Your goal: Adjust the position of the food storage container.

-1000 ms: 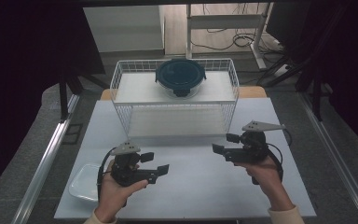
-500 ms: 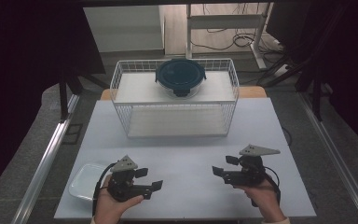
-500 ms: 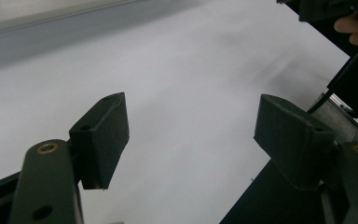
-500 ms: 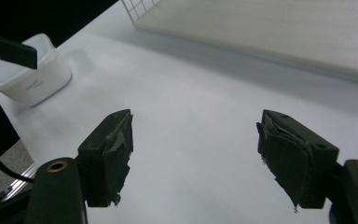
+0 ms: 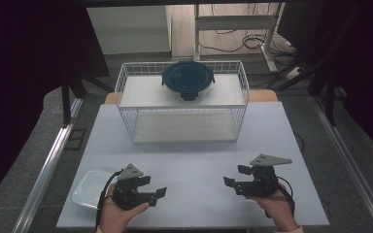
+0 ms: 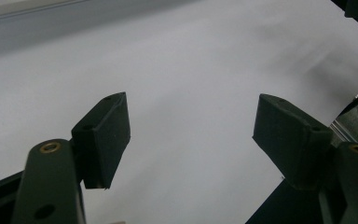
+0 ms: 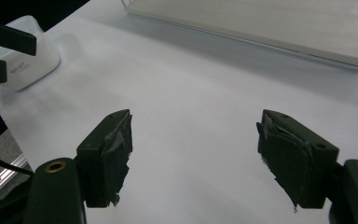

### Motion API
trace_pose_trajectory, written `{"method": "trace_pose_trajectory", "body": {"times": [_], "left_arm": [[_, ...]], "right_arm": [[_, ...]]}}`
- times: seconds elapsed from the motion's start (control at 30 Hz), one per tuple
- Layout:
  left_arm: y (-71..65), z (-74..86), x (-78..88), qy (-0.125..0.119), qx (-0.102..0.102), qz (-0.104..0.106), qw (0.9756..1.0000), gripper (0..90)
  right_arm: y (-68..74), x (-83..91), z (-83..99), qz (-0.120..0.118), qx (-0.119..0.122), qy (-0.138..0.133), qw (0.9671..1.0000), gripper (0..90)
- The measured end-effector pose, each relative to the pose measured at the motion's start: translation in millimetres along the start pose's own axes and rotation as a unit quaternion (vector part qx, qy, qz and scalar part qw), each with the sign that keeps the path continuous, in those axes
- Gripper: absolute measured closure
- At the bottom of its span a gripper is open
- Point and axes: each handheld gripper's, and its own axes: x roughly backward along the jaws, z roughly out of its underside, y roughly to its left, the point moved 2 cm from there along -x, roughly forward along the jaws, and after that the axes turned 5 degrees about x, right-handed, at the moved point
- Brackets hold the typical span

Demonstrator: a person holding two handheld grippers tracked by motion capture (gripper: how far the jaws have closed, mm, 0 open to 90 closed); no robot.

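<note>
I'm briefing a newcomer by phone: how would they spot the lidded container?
Find the white wire basket at the table's far edge. On its upper shelf stands a round glass container with a dark blue lid, unlike the shallow white dish beside the left gripper.

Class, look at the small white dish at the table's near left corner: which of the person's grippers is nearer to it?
Left. The left gripper is held just right of the white dish, almost beside it. The right gripper hovers far across the table on the other side.
</note>
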Motion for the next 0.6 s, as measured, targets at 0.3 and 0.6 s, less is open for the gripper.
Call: {"method": "trace_pose_trajectory", "body": {"times": [0.3, 0.6], "left_arm": [[0.5, -1.7, 13.2, -0.009, -0.004, -0.007, 0.9999, 25.5], [19.4, -1.6, 61.7, -0.035, 0.021, -0.041, 0.9983, 25.9]], "right_arm": [[-5.5, 4.4, -2.4, 0.008, -0.002, -0.006, 1.0000, 25.5], [-5.2, -6.1, -4.8, 0.001, -0.004, 0.013, 0.9999, 23.2]]}}
